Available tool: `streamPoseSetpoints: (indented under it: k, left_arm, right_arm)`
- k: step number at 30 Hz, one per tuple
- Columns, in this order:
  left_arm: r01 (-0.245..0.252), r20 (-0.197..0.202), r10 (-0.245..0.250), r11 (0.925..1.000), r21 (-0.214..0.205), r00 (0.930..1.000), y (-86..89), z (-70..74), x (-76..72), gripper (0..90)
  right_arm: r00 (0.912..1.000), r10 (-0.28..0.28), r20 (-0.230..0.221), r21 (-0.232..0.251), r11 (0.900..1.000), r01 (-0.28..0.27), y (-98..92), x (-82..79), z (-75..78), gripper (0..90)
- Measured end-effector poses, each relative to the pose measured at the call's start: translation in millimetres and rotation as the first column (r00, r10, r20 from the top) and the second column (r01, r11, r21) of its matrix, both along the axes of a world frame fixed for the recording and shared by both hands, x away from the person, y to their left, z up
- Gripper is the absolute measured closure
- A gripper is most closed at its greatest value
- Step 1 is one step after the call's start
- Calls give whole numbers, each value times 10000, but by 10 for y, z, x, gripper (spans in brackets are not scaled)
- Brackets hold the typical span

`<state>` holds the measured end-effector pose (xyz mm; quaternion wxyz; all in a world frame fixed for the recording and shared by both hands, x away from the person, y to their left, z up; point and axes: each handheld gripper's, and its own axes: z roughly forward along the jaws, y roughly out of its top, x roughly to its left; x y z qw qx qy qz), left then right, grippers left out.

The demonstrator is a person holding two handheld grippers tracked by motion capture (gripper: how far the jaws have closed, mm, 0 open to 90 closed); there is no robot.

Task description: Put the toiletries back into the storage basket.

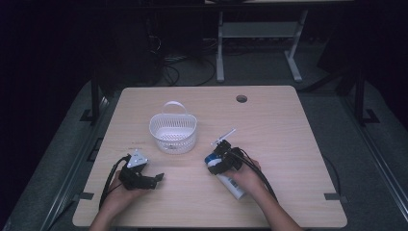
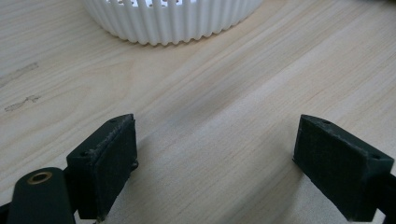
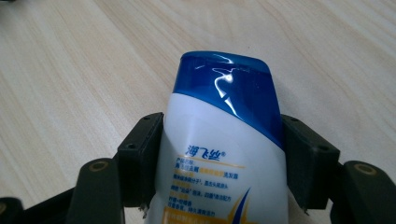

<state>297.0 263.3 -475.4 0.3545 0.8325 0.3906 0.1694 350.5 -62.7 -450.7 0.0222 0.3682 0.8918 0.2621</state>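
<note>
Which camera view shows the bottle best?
The right gripper view: the bottle is close there, its blue cap and label plain, with the right gripper clamped on its sides. The high view has it small, lying on the table, partly under the hand.

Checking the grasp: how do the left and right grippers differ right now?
The left gripper has its jaws wide apart over bare wooden table, holding nothing; the right gripper is clamped on a white bottle with a blue cap. Both sit low at the table's near edge.

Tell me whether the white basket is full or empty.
Empty: the high view looks into the white basket and shows its bare bottom. The shampoo bottle is outside, on the table.
</note>
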Motion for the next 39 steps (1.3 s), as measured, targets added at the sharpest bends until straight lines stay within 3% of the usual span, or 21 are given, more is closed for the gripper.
streamPoseSetpoints:
  k: [11, 22, 39]
  left_arm:
    - [-6, 6, 6, 10000, -9, 10000, -1, -1, 0, 130]
    - [-1, 30, 1, 10000, 9, 10000, 0, -1, 1, 130]
    - [-32, 48, 32, 10000, -50, 10000, -3, -4, 1, 130]
  right_arm:
    - [9998, -45, 195, 417, 9991, 37, -65, -21, 116, 361]
    - [9969, -343, 706, 933, 9953, 276, -171, -49, 269, 366]
    - [9874, -783, 1374, 2252, 9732, 459, -383, -89, 453, 368]
